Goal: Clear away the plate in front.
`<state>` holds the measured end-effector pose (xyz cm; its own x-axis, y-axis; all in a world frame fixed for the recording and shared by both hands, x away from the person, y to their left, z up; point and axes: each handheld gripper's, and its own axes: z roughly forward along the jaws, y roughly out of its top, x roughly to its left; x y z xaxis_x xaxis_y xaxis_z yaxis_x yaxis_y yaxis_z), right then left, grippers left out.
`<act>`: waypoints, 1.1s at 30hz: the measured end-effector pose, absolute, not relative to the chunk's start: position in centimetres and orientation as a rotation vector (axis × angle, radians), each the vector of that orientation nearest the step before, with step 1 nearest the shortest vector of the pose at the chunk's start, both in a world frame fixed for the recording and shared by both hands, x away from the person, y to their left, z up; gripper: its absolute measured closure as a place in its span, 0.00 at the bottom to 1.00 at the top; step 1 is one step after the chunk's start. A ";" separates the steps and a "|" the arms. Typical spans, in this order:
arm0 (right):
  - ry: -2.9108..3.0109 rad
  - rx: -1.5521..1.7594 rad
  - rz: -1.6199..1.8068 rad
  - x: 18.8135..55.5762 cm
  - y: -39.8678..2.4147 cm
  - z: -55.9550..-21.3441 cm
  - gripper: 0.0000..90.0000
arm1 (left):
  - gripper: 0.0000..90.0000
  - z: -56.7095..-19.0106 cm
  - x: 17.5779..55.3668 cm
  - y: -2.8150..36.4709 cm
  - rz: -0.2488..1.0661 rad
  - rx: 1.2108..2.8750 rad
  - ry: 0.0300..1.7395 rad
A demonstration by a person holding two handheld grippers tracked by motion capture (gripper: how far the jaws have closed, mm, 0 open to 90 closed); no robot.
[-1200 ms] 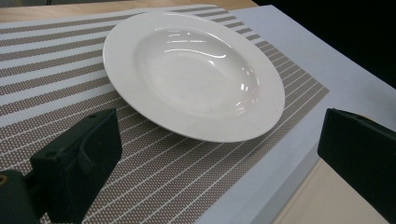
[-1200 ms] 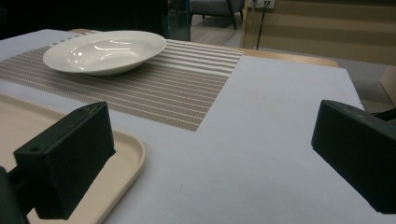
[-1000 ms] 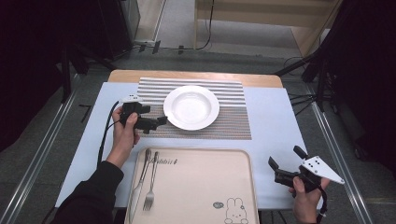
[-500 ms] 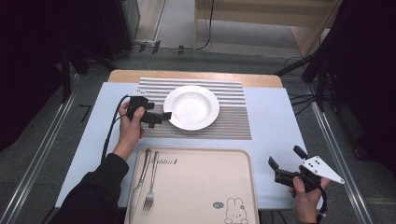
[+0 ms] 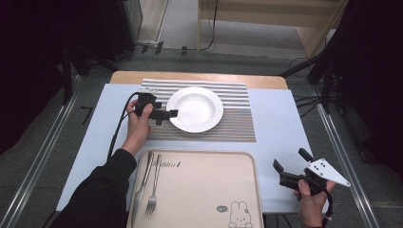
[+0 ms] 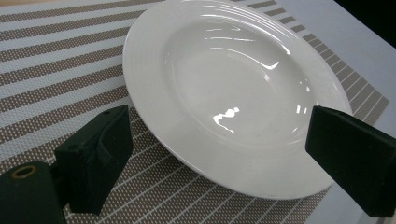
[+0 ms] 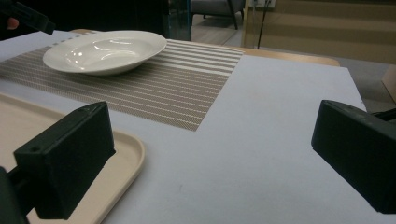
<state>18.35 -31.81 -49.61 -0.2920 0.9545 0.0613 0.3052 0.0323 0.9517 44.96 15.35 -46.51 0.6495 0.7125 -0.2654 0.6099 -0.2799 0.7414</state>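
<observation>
A white deep plate (image 5: 195, 109) sits on a striped placemat (image 5: 237, 124). My left gripper (image 5: 166, 117) is at the plate's left rim, held in a hand that reaches in from the lower left. In the left gripper view the plate (image 6: 224, 79) has its near rim between the two black jaws of that gripper (image 6: 224, 163). The jaws have just been closing a little, but the pads stand apart from the rim, so it is open. My right gripper (image 5: 290, 160) rests open at the table's front right corner with nothing between its jaws (image 7: 215, 158).
A beige tray (image 5: 204, 190) with a rabbit print lies at the front edge. A knife (image 5: 142, 183) and a fork (image 5: 153, 187) lie on its left side. A cable trails from the left gripper across the pale table cover (image 5: 280, 118).
The left hand has moved right along the placemat, bringing its gripper from beside the plate up to the plate's left rim. The right hand has stayed put.
</observation>
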 end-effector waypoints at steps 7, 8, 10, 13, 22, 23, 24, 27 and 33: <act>1.667 1.292 1.281 18.4 -31.9 -49.6 0.00 | 0.07 -47.2 45.9 15.0 0.127 1.997 1.062; 1.667 1.292 1.282 18.4 -31.9 -49.6 0.00 | 0.07 -47.2 46.0 15.0 0.119 1.998 1.065; 1.667 1.292 1.283 18.4 -31.9 -49.6 0.00 | 0.07 -47.4 46.3 14.8 0.106 2.001 1.078; 1.666 1.294 1.283 18.4 -31.9 -49.7 0.00 | 0.07 -47.5 46.6 14.7 0.088 1.993 1.095; 1.667 1.295 1.282 18.4 -31.9 -49.7 0.00 | 0.15 -48.6 47.4 14.7 0.059 1.983 1.153; 1.667 1.298 1.283 18.4 -31.9 -49.7 0.00 | 0.15 -48.7 47.5 14.7 0.058 1.979 1.158; 1.668 1.298 1.284 18.4 -31.9 -49.7 0.00 | 0.18 -48.8 47.5 14.6 0.067 1.976 1.176; 1.668 1.295 1.283 18.4 -31.8 -49.7 0.00 | 0.24 -49.0 47.7 14.6 0.068 1.949 1.208; 1.668 1.295 1.282 18.5 -31.9 -49.7 0.00 | 0.31 -49.5 48.1 14.2 0.044 1.932 1.241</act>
<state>18.45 -31.85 -49.69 -0.2930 0.9539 0.0654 0.3081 0.0295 0.9509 48.08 14.20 -49.47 0.5135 0.7706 -0.3774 0.7423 -0.1783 0.6460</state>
